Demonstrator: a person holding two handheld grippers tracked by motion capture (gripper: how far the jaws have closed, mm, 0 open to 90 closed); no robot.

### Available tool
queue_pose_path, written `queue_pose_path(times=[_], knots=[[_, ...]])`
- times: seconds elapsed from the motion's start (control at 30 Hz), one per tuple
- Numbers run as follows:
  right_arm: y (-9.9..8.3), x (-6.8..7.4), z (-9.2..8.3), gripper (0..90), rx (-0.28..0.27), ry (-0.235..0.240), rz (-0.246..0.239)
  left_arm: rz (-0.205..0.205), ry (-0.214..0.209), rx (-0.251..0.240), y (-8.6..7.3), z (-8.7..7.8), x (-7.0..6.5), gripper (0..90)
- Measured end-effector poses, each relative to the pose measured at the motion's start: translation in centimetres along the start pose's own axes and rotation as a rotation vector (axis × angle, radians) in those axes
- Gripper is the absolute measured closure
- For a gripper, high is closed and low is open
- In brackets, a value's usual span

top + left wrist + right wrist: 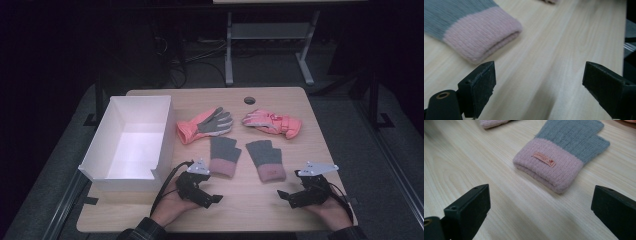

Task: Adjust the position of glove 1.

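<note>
Two grey knitted fingerless gloves with pink cuffs lie side by side mid-table: the left one (223,156) (471,30) and the right one (266,159) (564,152), whose cuff carries a small label. Behind them lie two pink and grey padded gloves, one at the left (205,125) and one at the right (272,122). My left gripper (212,197) (537,92) rests near the front edge, just in front of the left knitted glove, jaws wide apart with nothing between them. My right gripper (286,196) (540,216) rests in front of the right knitted glove, open and empty too.
A white open box (131,145) stands on the left part of the wooden table (250,210), close to my left hand. A round cable hole (249,100) sits near the table's far edge. Desk legs and cables stand on the dark floor beyond.
</note>
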State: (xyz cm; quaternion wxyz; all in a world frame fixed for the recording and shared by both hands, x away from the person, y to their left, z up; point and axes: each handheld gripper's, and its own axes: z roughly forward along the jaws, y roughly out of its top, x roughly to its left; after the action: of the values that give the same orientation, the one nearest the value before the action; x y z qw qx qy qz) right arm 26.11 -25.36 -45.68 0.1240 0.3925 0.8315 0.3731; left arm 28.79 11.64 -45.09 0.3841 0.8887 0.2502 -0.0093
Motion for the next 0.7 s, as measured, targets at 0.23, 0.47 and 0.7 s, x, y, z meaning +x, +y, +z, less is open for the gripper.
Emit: queue_pose_path(times=[0.23, 0.47, 0.7], knots=[[0.5, -0.3, -0.2, 2.0, -0.027, 0.009, -0.024, 0.066, 0.087, -0.004, 0.1, 0.3, -0.1, 13.9], [1.2, -0.8, -0.2, 7.3, -0.050, 0.001, -0.020, 0.022, 0.115, -0.036, 0.3, -0.2, 0.3, 21.2], [2.7, -1.3, 0.6, 27.5, -0.070, 0.016, -0.041, -0.014, 0.105, -0.020, -0.1, -0.5, 0.7, 13.5]])
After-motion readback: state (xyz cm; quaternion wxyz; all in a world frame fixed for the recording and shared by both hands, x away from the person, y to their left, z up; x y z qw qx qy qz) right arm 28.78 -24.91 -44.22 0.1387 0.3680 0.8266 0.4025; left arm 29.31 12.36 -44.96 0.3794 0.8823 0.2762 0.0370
